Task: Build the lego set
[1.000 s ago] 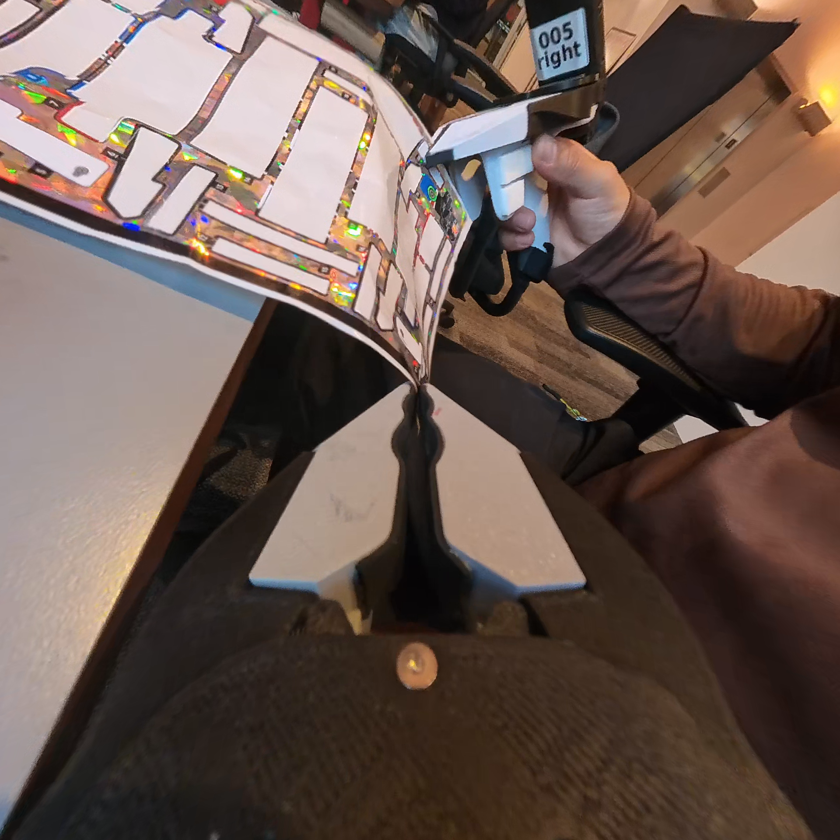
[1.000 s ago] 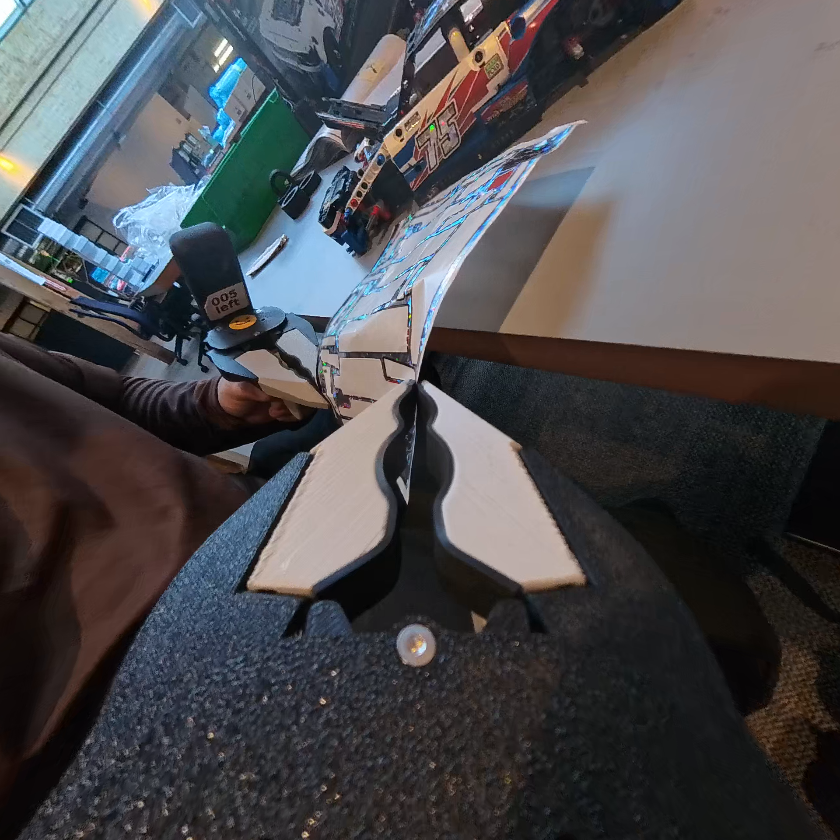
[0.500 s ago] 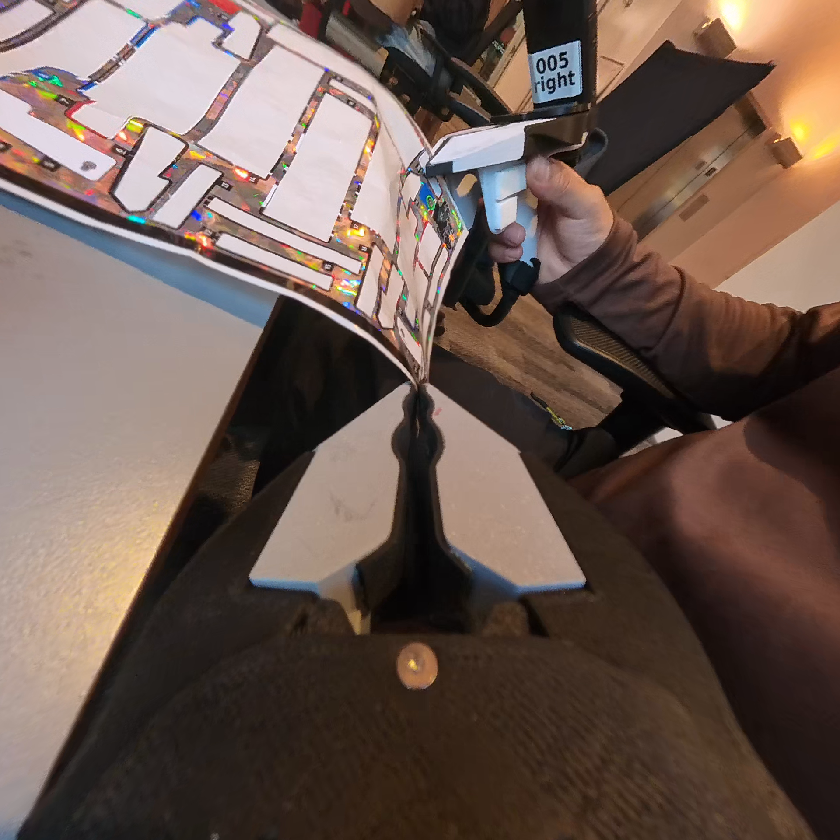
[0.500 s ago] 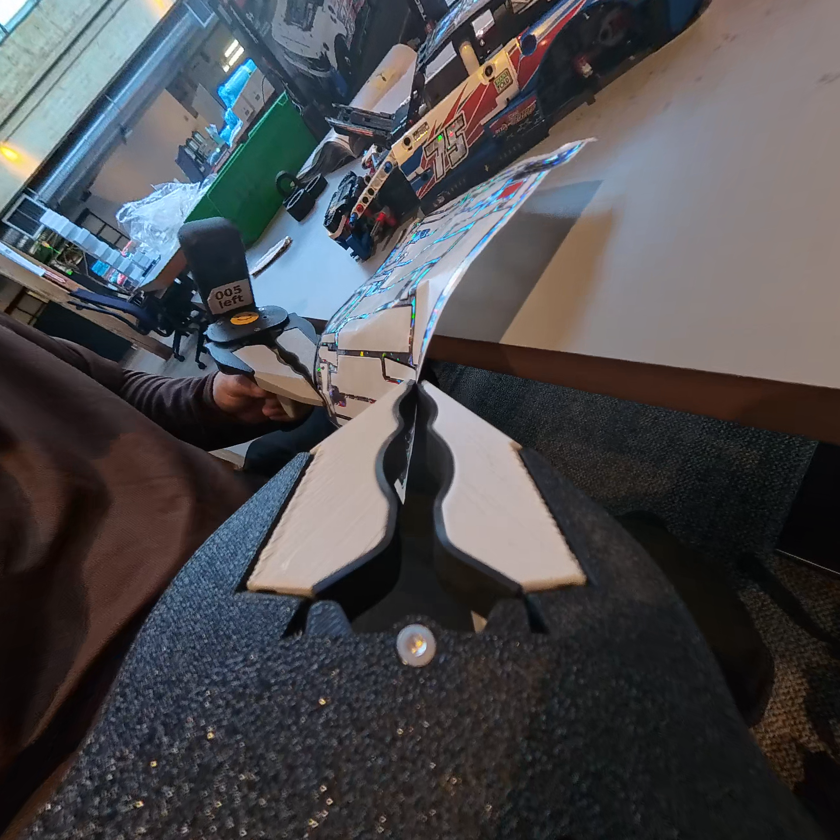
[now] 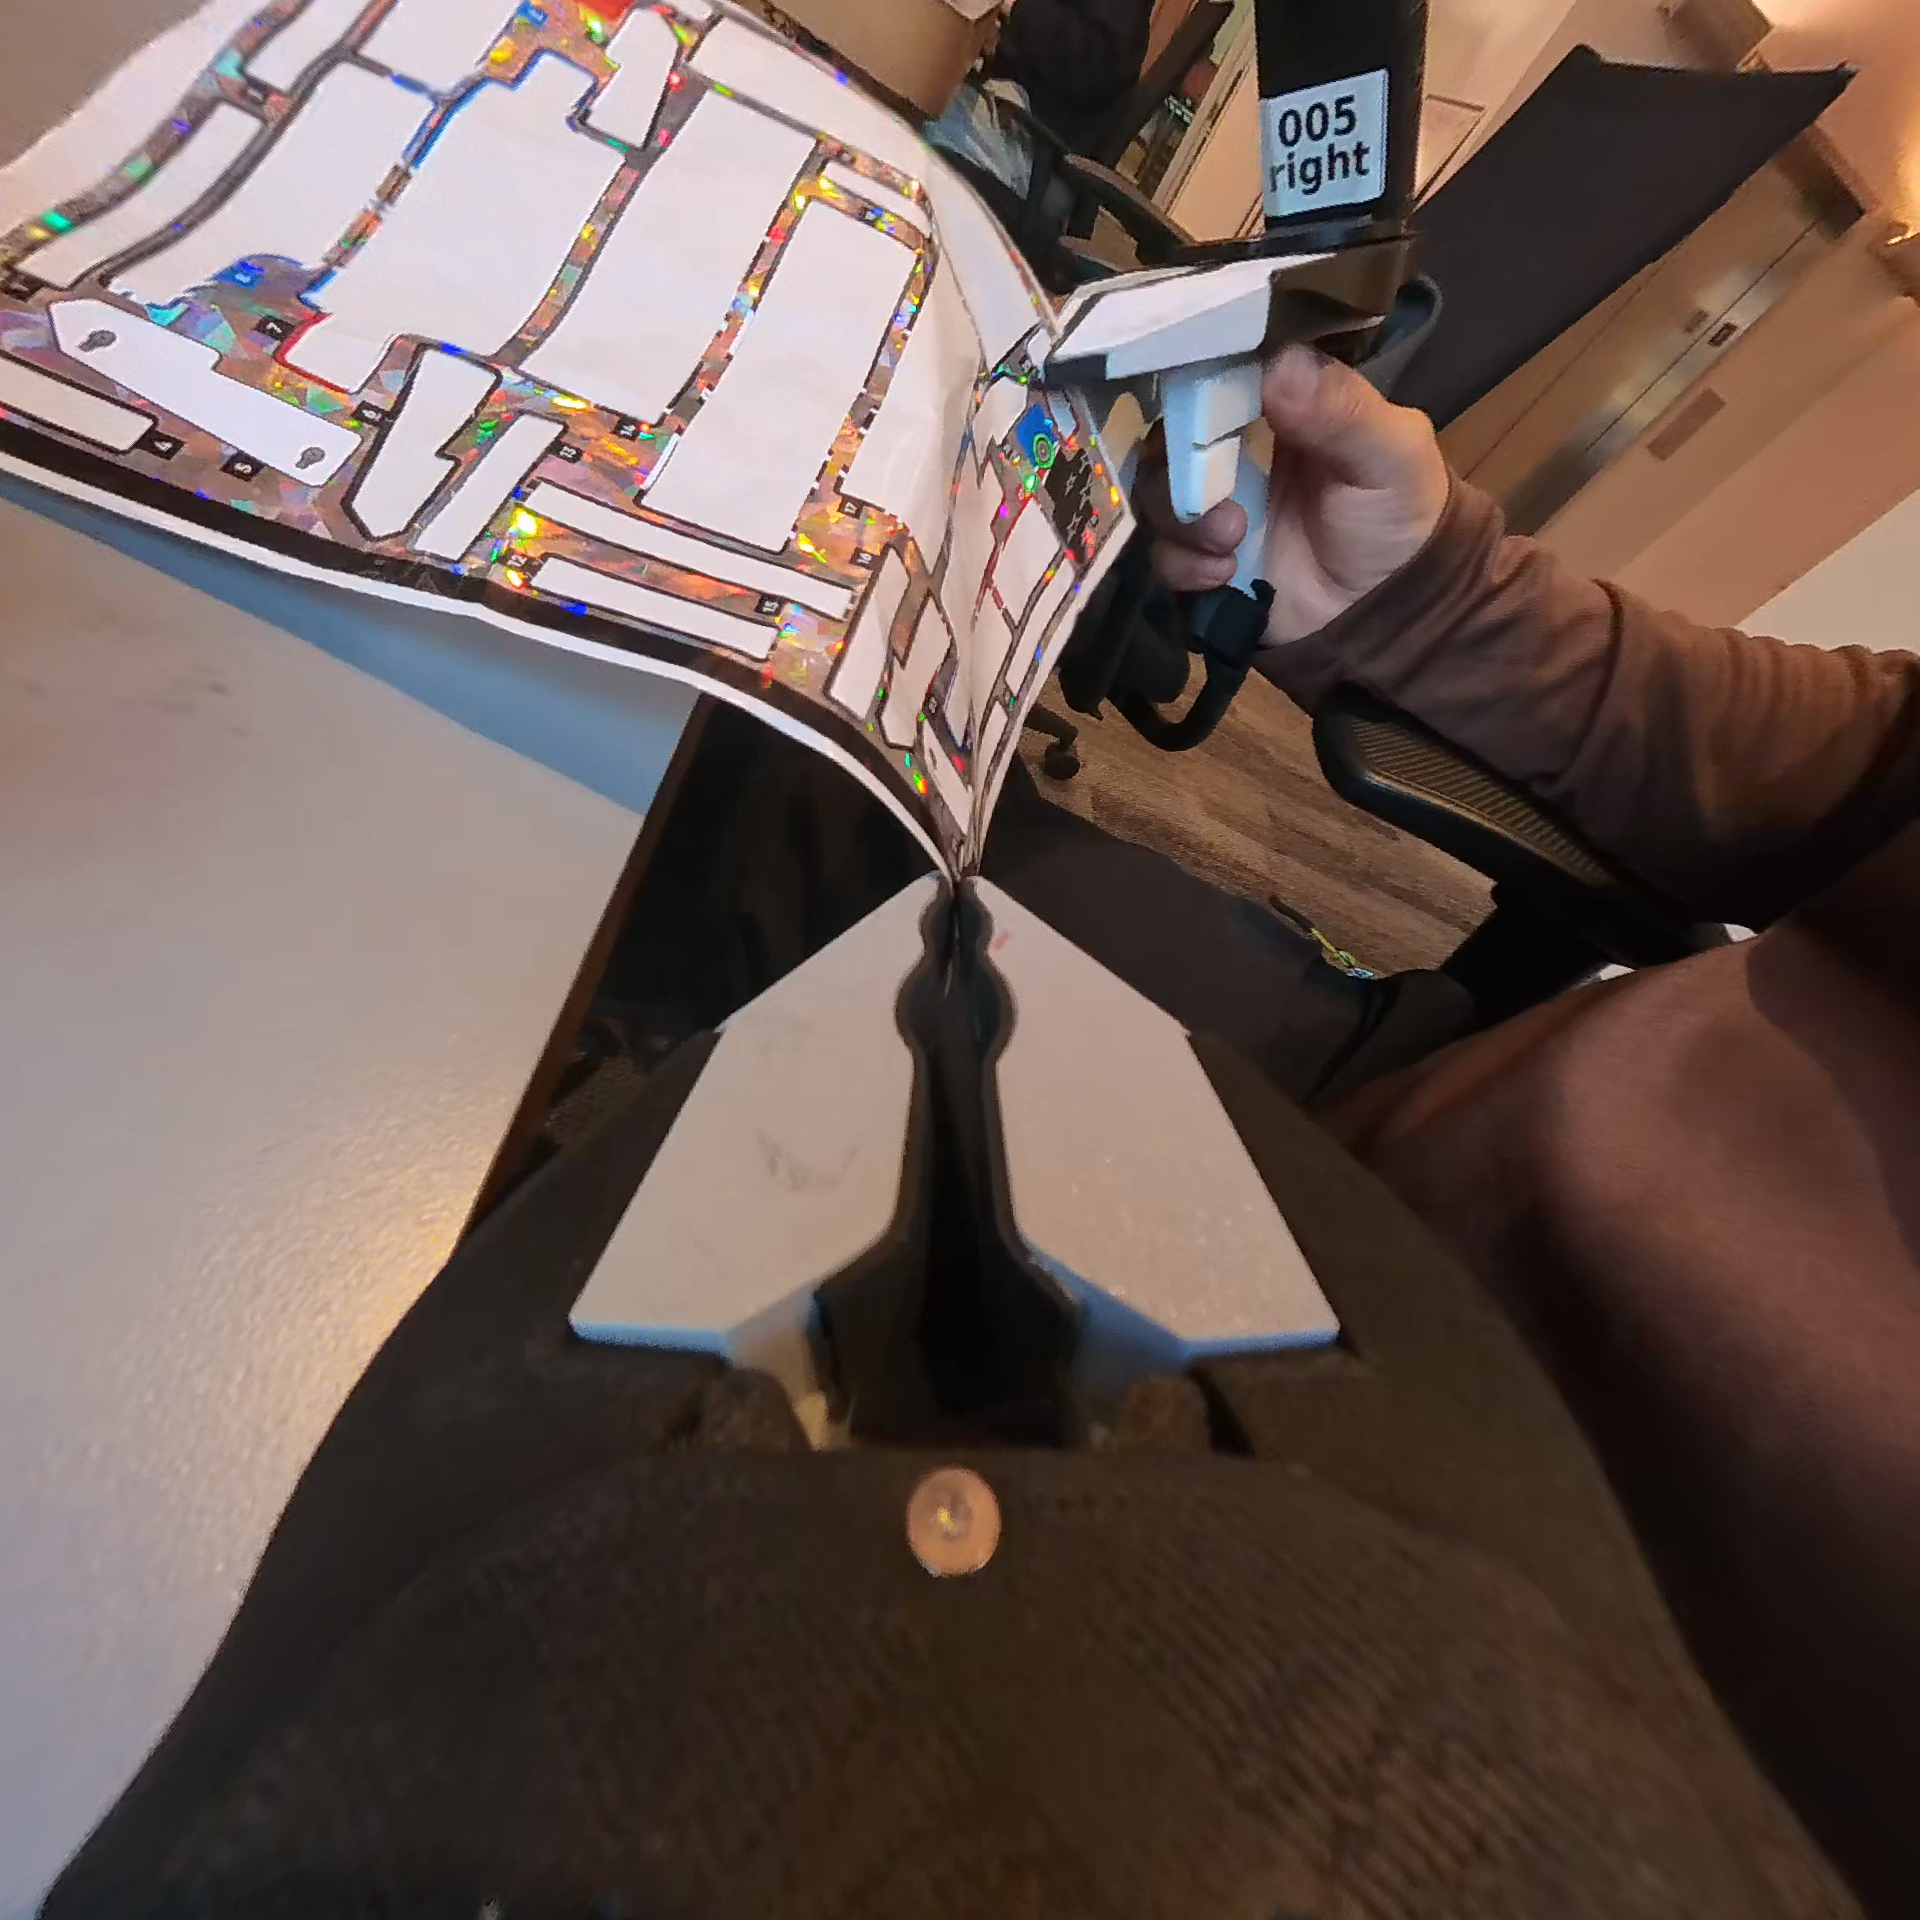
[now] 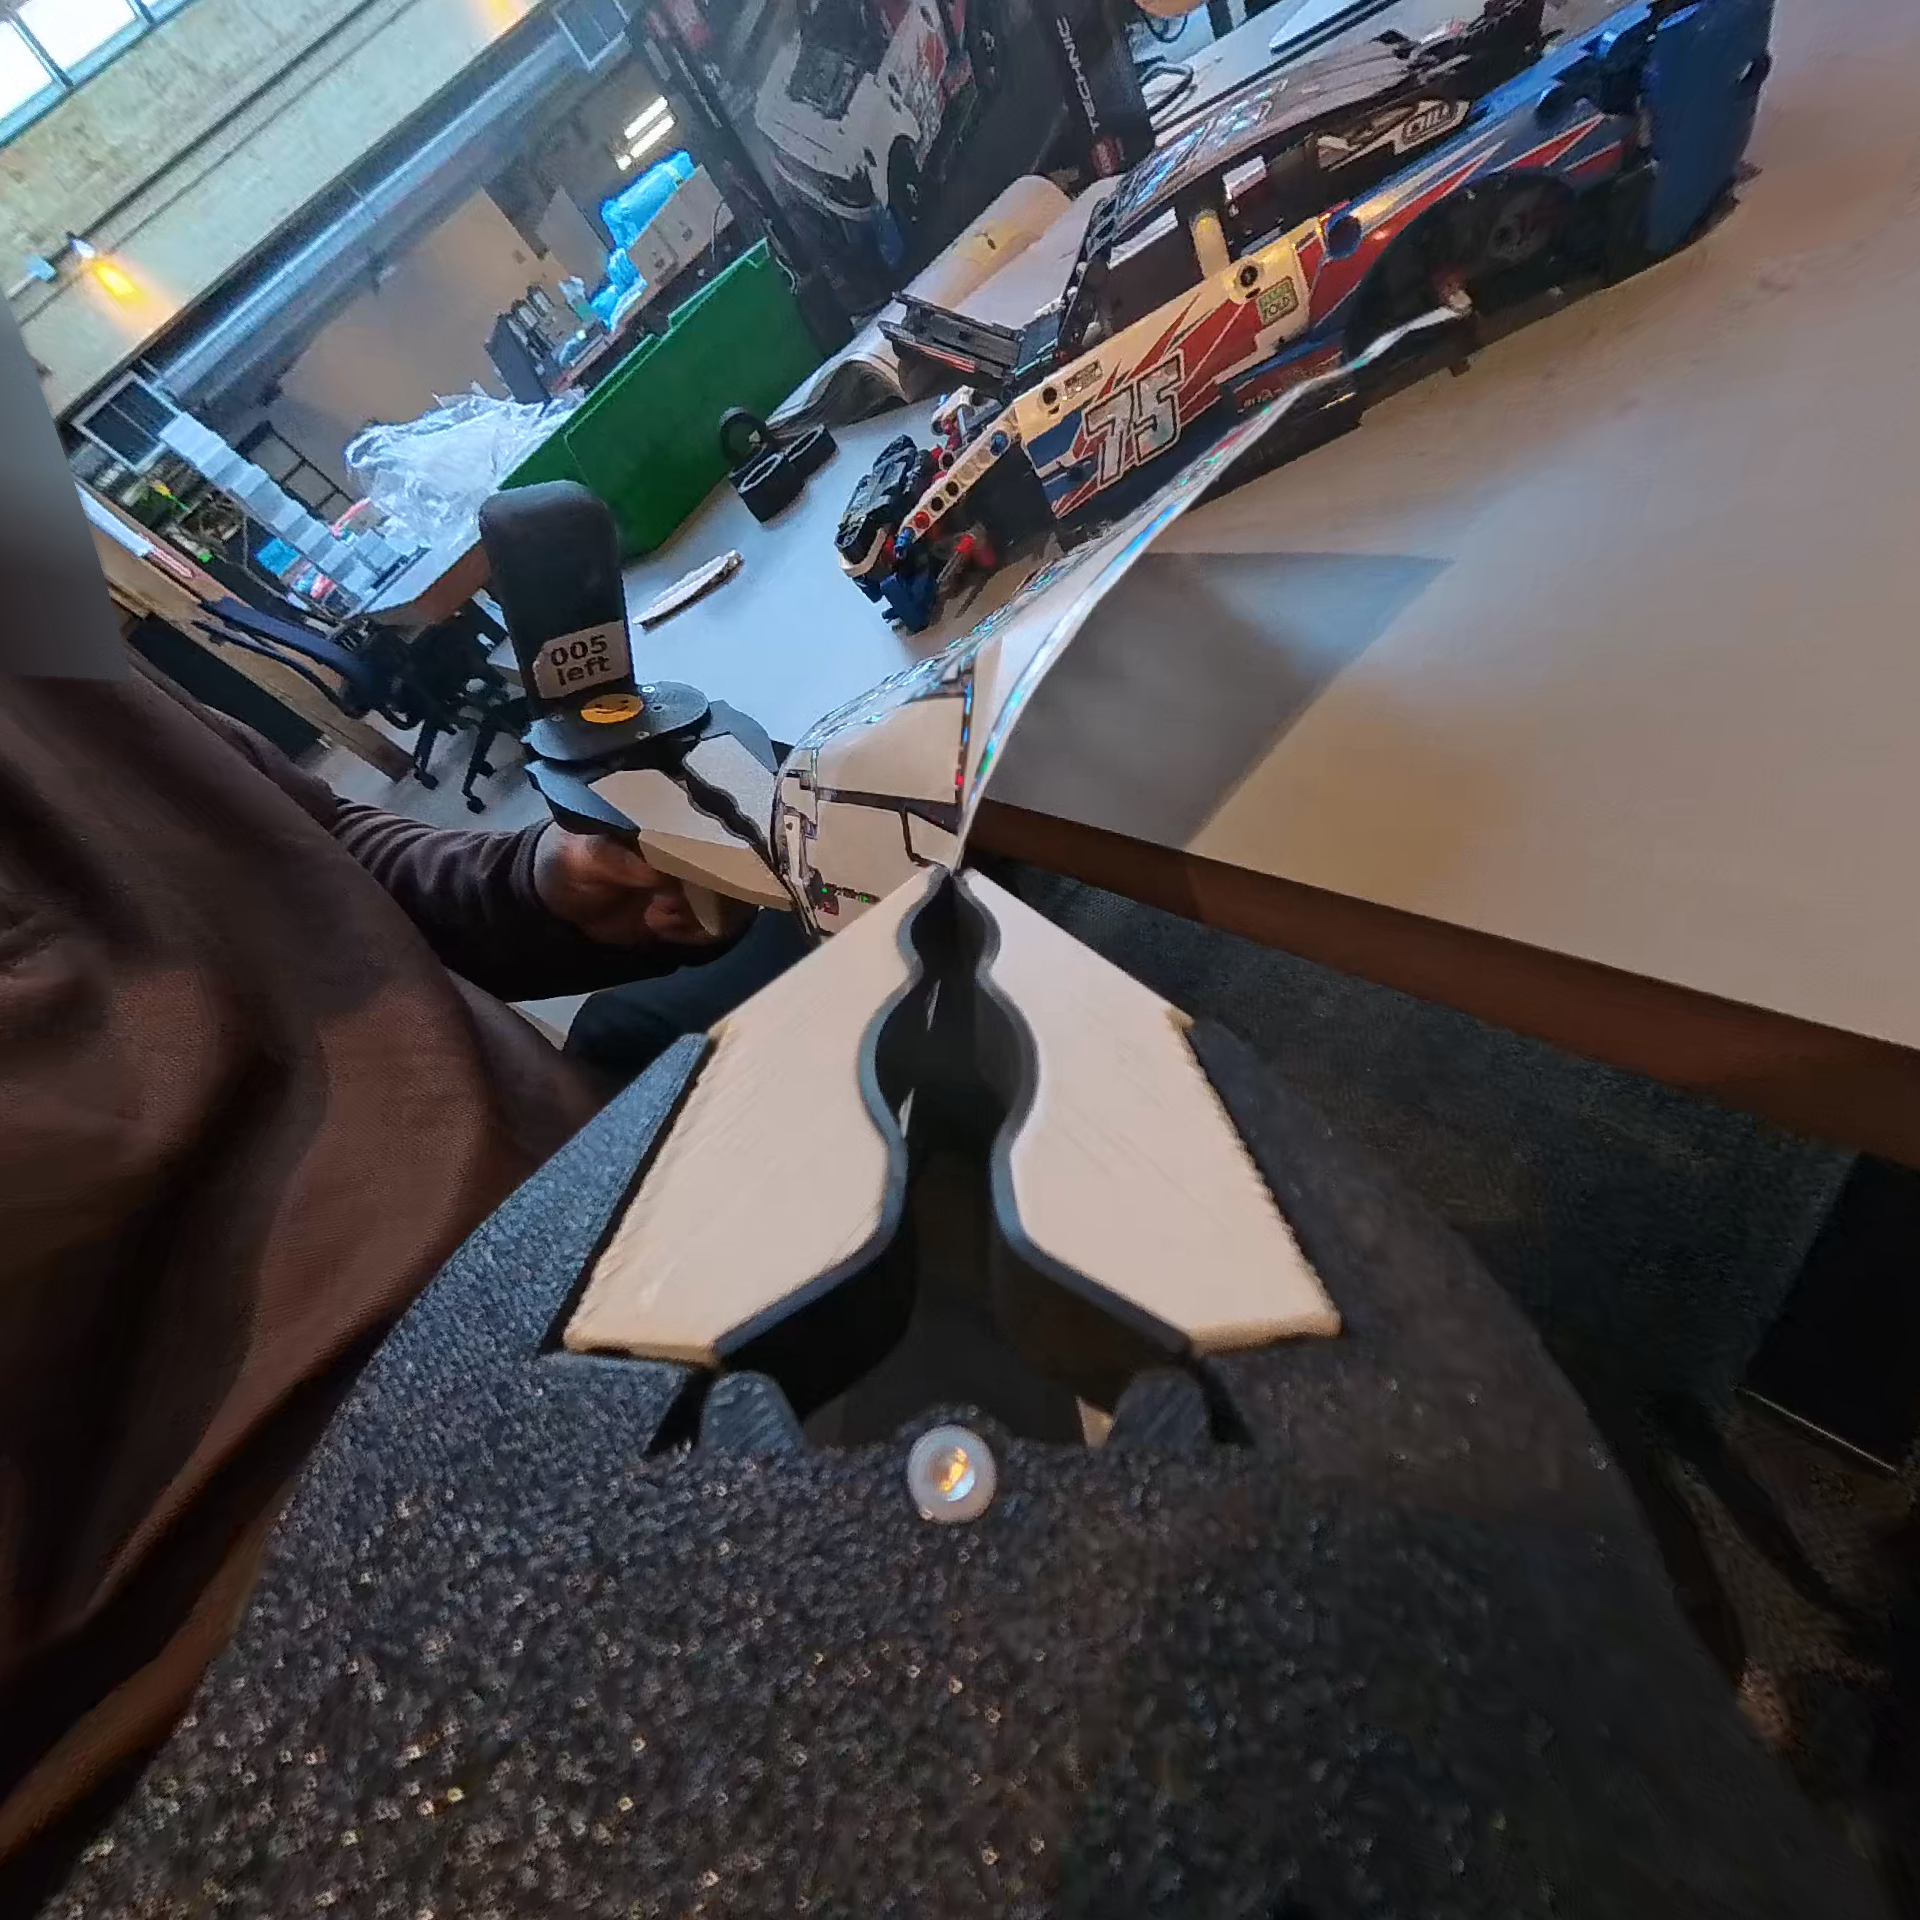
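A holographic sticker sheet [image 5: 582, 343] with many white emptied outlines hangs in the air past the near table edge, curved between both grippers. My left gripper [image 5: 958, 883] is shut on the sheet's lower corner. My right gripper [image 6: 951, 871] is shut on another edge of the sheet [image 6: 883, 769]. Each gripper also shows in the other's view, the right one [image 5: 1049, 343] and the left one [image 6: 774, 883]. A large blue, white and red lego race car [image 6: 1299, 343] stands on the white table [image 6: 1558, 644] behind the sheet.
A green bin [image 6: 675, 416], a small black part [image 6: 774, 468], a booklet [image 6: 873, 364] and clear bags [image 6: 436, 457] lie at the table's far end. A dark box [image 6: 935, 125] stands behind the car. Office chairs [image 5: 1455, 790] and the person's brown sleeves [image 5: 1621, 686] are close by.
Both grippers have kept their hold on the sheet. The sheet has turned flatter and lifted towards the table, and the right gripper has drawn nearer in the left wrist view.
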A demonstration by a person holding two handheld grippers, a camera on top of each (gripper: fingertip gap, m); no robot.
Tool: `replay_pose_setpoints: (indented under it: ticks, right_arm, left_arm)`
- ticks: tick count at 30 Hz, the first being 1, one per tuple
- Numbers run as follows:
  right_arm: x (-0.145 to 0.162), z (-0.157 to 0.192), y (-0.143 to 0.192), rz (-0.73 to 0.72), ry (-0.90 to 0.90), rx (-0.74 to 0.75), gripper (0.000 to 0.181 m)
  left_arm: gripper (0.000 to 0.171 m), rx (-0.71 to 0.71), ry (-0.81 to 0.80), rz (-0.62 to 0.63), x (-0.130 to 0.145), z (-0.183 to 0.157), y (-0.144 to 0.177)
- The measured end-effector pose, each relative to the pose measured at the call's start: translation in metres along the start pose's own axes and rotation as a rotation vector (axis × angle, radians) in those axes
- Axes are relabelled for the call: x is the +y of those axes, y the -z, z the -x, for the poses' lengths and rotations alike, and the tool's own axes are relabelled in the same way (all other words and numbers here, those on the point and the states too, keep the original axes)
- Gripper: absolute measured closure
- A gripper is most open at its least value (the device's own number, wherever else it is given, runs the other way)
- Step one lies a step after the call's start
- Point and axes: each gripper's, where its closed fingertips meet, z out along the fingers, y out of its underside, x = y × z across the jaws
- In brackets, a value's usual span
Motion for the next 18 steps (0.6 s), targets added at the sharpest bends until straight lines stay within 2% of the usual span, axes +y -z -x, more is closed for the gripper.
replay_pose_setpoints:
  ticks: [13, 18]
  right_arm:
    - [0.001, 0.001, 0.000, 0.004, -0.004, -0.004, 0.181]
    - [-0.010, 0.018, 0.003, -0.056, 0.048, -0.092, 0.181]
  left_arm:
    - [0.171, 0.007, 0.023, 0.001, 0.002, 0.001, 0.000]
    - [0.171, 0.039, -0.005, -0.020, -0.004, -0.007, 0.001]
